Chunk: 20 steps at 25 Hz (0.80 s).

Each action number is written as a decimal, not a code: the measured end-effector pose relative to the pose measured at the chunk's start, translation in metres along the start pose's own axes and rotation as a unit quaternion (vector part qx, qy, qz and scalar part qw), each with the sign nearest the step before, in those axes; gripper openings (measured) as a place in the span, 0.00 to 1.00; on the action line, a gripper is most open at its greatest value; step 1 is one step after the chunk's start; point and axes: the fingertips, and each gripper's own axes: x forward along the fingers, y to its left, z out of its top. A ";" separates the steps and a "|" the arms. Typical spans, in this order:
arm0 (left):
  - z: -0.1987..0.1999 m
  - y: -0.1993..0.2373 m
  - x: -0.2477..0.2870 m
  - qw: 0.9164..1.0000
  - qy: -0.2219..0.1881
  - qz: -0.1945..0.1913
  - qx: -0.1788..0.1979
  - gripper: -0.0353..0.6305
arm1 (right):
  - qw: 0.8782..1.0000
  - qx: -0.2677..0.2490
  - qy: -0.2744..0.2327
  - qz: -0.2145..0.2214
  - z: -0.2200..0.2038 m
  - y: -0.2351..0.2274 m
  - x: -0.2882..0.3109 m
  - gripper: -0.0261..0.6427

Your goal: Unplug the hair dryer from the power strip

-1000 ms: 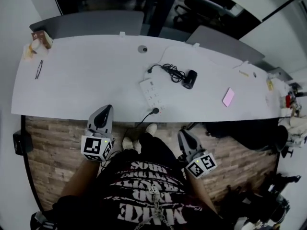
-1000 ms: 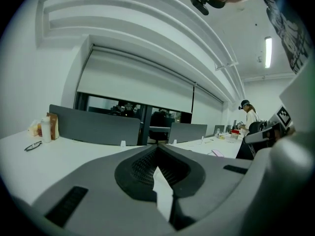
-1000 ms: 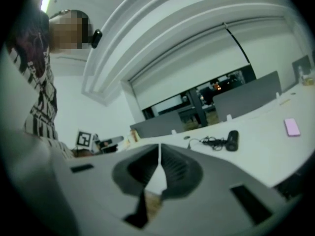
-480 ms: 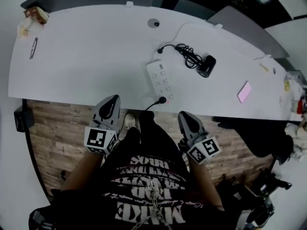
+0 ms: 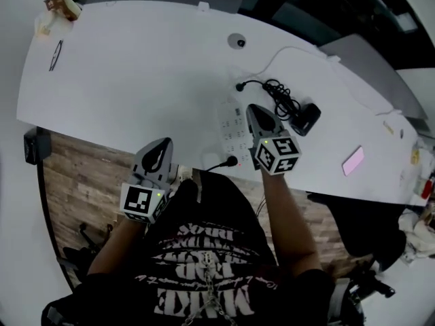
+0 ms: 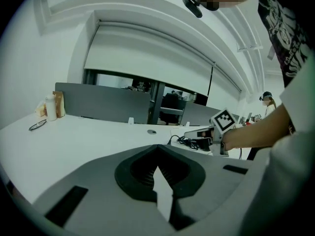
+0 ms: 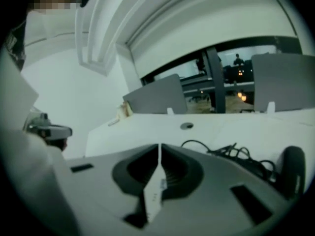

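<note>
**Both grippers shut and empty, dryer lying on the table**

White table (image 5: 122,80): carries everything here. Left gripper (image 5: 165,142): hangs at the near edge, jaws pressed together on nothing. Right gripper (image 5: 253,109): reaches over the power strip (image 5: 230,122), jaws likewise closed and bare. Black hair dryer (image 5: 307,117): lies just right of that gripper, apart from the strip. Cord (image 5: 277,95): bunches beside the dryer, plug end near the strip's far end; seated or not, cannot tell

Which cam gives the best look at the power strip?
Head view: power strip seen from above, sockets showing, right gripper over its right edge. Left gripper view: can't make it out. Right gripper view: that gripper's own body blocks it.
</note>
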 end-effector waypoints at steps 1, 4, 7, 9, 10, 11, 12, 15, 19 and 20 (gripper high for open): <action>-0.001 0.003 0.000 1.000 0.001 0.007 -0.004 0.09 | 1.000 0.003 0.015 -0.002 -0.003 -0.008 0.014 0.09; -0.002 0.011 -0.004 1.000 0.007 0.028 -0.008 0.09 | 0.998 0.039 0.045 -0.008 -0.011 -0.031 0.049 0.11; -0.002 0.017 -0.009 0.999 0.013 0.047 -0.009 0.09 | 0.994 0.082 0.070 -0.012 -0.020 -0.043 0.074 0.31; -0.003 0.018 -0.011 0.998 0.019 0.056 -0.010 0.09 | 0.993 0.094 0.072 -0.023 -0.023 -0.049 0.084 0.31; -0.004 0.019 -0.012 0.998 0.022 0.060 -0.011 0.09 | 0.992 0.099 0.072 -0.027 -0.023 -0.053 0.088 0.31; -0.005 0.019 -0.013 0.998 0.024 0.063 -0.013 0.09 | 0.991 0.106 0.072 -0.030 -0.024 -0.055 0.093 0.31; -0.007 0.019 -0.015 0.997 0.026 0.064 -0.016 0.09 | 0.990 0.112 0.074 -0.032 -0.025 -0.057 0.098 0.31; -0.014 0.016 -0.015 0.997 0.031 0.062 -0.021 0.09 | 0.989 0.112 0.087 -0.034 -0.030 -0.063 0.107 0.25; -0.021 0.007 -0.001 0.999 0.030 0.036 -0.014 0.09 | 0.990 0.124 0.059 0.021 -0.019 -0.056 0.101 0.16; -0.023 0.002 0.005 0.999 0.030 0.025 -0.011 0.09 | 0.988 0.143 0.038 0.050 -0.013 -0.051 0.093 0.16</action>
